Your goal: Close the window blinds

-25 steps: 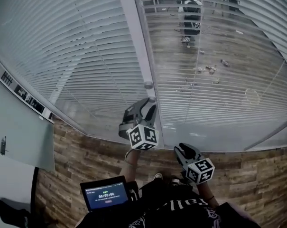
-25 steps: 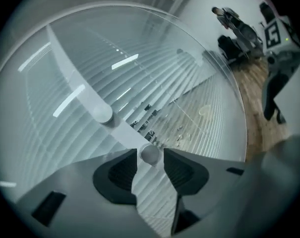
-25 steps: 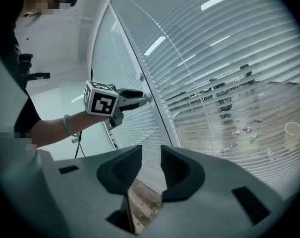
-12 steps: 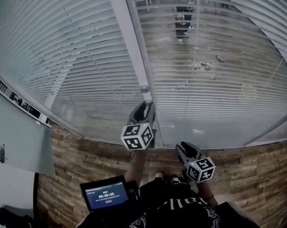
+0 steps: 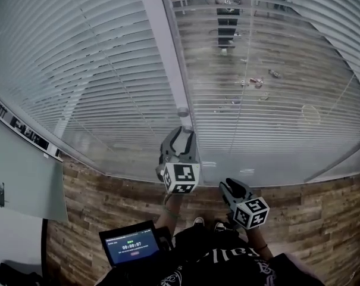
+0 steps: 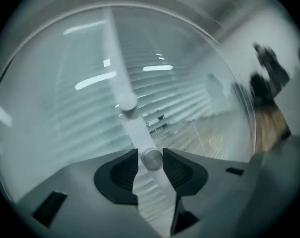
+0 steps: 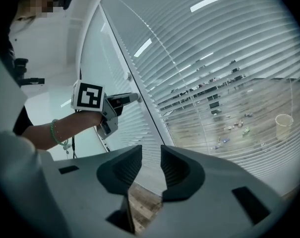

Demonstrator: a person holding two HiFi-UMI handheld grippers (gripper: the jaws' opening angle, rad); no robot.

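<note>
Two blinds (image 5: 90, 64) hang ahead, split by a white post (image 5: 168, 58). Left gripper (image 5: 180, 133) fingers (image 6: 121, 175), just opening, flank a round knob (image 6: 151, 158) on it; right gripper (image 7: 150, 157) fingers stand apart, empty, lower down.

L arm out fwd; L gripper (image 5: 182, 132) jaws just opening, knob (image 6: 151, 158) between. We hold R gripper (image 5: 230, 187) low, jaws apart, empty.

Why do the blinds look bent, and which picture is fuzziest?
Head view: the wide lens bows the slats. Left gripper view: fuzziest, hazy all over, with streaks of light glaring on the glass. Right gripper view: sharpest, with dark rounded corners.
</note>
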